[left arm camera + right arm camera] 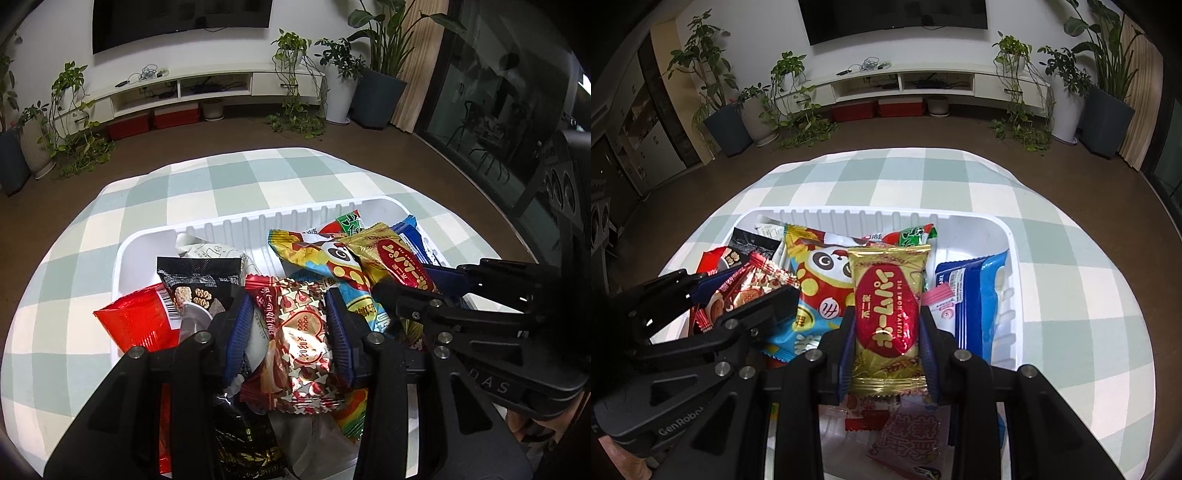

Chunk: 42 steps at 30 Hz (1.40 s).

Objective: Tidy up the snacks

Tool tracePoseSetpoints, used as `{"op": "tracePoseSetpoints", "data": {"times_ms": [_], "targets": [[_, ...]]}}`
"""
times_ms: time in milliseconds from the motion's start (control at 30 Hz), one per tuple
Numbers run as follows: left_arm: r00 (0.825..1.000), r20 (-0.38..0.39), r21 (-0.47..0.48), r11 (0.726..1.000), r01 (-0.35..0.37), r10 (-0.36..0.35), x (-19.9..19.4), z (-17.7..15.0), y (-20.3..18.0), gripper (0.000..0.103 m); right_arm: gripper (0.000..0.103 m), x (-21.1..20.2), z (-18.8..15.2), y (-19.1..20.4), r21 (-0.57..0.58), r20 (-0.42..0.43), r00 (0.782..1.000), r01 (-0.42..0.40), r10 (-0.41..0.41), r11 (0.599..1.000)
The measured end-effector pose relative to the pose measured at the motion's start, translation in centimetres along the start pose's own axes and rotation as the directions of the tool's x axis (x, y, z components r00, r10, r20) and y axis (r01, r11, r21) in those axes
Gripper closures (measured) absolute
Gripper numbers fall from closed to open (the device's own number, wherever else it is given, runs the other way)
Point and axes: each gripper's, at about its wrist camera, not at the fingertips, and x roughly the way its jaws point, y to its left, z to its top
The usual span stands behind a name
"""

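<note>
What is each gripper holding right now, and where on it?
Left gripper: red heart-print packet, by its long edges. Right gripper: gold pie packet, likewise.

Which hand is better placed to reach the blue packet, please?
Right. The blue packet lies just beside the right gripper, while the left gripper sits across the tray, and both already hold packets.

Green-and-white checked tablecloth (960, 177), white tray (1010, 236)
</note>
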Motion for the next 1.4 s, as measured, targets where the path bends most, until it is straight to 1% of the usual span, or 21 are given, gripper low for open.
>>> {"op": "tracePoseSetpoints", "data": {"times_ms": [100, 200, 300, 467, 567, 700, 733, 767, 867, 933, 967, 1000, 1033, 1067, 1133, 1167, 1200, 1233, 1267, 1300, 1400], "targets": [[1.000, 0.008, 0.006, 1.000, -0.009, 0.009, -0.3, -0.1, -0.1, 0.063, 0.069, -0.1, -0.1, 0.0, 0.006, 0.000, 1.000, 0.000, 0.000, 1.000], [0.999, 0.025, 0.009, 1.000, -0.022, 0.022, -0.9, -0.1, -0.2, 0.056, 0.065, -0.7, 0.2, -0.2, 0.014, 0.011, 1.000, 0.001, -0.001, 1.000], [0.998, 0.051, 0.003, 0.999, -0.036, 0.036, -1.8, 0.0, -0.1, 0.042, 0.063, -1.5, 0.5, -0.3, 0.022, 0.032, 0.999, 0.011, -0.012, 1.000], [0.994, 0.093, -0.032, 0.998, -0.059, 0.062, -3.7, 0.0, 0.4, 0.011, 0.051, -3.0, 0.8, -0.5, 0.032, 0.075, 0.997, 0.017, -0.019, 0.999], [0.993, 0.104, -0.044, 0.998, -0.054, 0.058, -4.6, -0.2, 0.8, 0.008, 0.044, -3.6, 0.9, -0.2, 0.026, 0.091, 0.996, 0.018, -0.020, 1.000], [0.989, 0.125, -0.042, 0.997, -0.069, 0.074, -6.4, -0.6, 0.6, 0.008, 0.042, -4.9, 0.7, 0.3, 0.021, 0.113, 0.994, 0.001, -0.003, 1.000], [0.987, 0.136, -0.043, 0.996, -0.076, 0.081, -7.1, -0.7, 0.6, 0.005, 0.040, -5.4, 0.6, 0.3, 0.022, 0.126, 0.992, 0.002, -0.005, 1.000], [0.984, 0.151, -0.043, 0.995, -0.085, 0.091, -7.9, -0.8, 0.4, 0.000, 0.038, -6.2, 0.5, 0.4, 0.025, 0.146, 0.989, 0.001, -0.005, 1.000], [0.964, 0.211, -0.047, 0.987, -0.156, 0.163, -11.1, -1.3, -0.3, 0.000, 0.025, -8.8, -0.2, 0.5, 0.041, 0.213, 0.977, -0.002, -0.007, 0.999], [0.952, 0.242, -0.043, 0.983, -0.180, 0.185, -13.1, -1.7, -1.0, 0.000, 0.022, -11.4, -1.2, 1.0, 0.038, 0.293, 0.956, -0.008, -0.004, 0.999], [0.941, 0.270, -0.039, 0.979, -0.202, 0.205, -14.3, -2.0, -1.5, 0.000, 0.017, -12.8, -1.7, 1.3, 0.031, 0.341, 0.940, -0.002, -0.008, 1.000], [0.926, 0.298, -0.035, 0.973, -0.230, 0.230, -15.4, -2.4, -2.0, 0.000, 0.012, -14.5, -2.6, 1.9, 0.022, 0.408, 0.913, 0.006, -0.014, 1.000], [0.908, 0.322, -0.036, 0.962, -0.270, 0.267, -16.6, -3.0, -2.7, 0.000, 0.003, -16.2, -3.5, 2.5, 0.010, 0.474, 0.881, 0.008, -0.012, 1.000], [0.892, 0.333, -0.042, 0.950, -0.310, 0.306, -17.6, -3.5, -3.2, 0.000, 0.000, -17.4, -4.1, 3.0, -0.002, 0.519, 0.855, 0.014, -0.011, 1.000], [0.842, 0.353, -0.062, 0.908, -0.414, 0.408, -19.8, -4.8, -4.6, 0.000, 0.000, -20.5, -6.4, 4.6, -0.048, 0.641, 0.767, 0.066, -0.020, 0.997], [0.820, 0.361, -0.080, 0.891, -0.447, 0.444, -20.9, -5.6, -5.1, 0.000, 0.000, -21.8, -7.5, 5.6, -0.077, 0.682, 0.730, 0.118, -0.035, 0.990], [0.808, 0.361, -0.100, 0.881, -0.462, 0.465, -21.8, -6.3, -5.5, 0.000, 0.000, -22.7, -8.4, 6.5, -0.103, 0.708, 0.705, 0.161, -0.042, 0.982], [0.802, 0.362, -0.123, 0.877, -0.465, 0.476, -22.8, -7.0, -5.8, 0.000, 0.000, -23.4, -9.0, 7.2, -0.124, 0.721, 0.692, 0.185, -0.040, 0.975], [0.797, 0.373, -0.164, 0.879, -0.448, 0.476, -24.2, -8.2, -6.1, 0.000, 0.000, -24.2, -9.8, 7.9, -0.147, 0.724, 0.689, 0.204, -0.035, 0.968], [0.799, 0.382, -0.185, 0.886, -0.425, 0.464, -25.2, -9.0, -6.3, 0.000, 0.000, -24.7, -10.4, 8.3, -0.156, 0.722, 0.691, 0.212, -0.035, 0.965], [0.829, 0.348, -0.202, 0.898, -0.391, 0.439, -27.1, -11.1, -6.9, 0.000, 0.000, -26.0, -12.2, 8.7, -0.147, 0.713, 0.698, 0.239, -0.065, 0.960]]}}
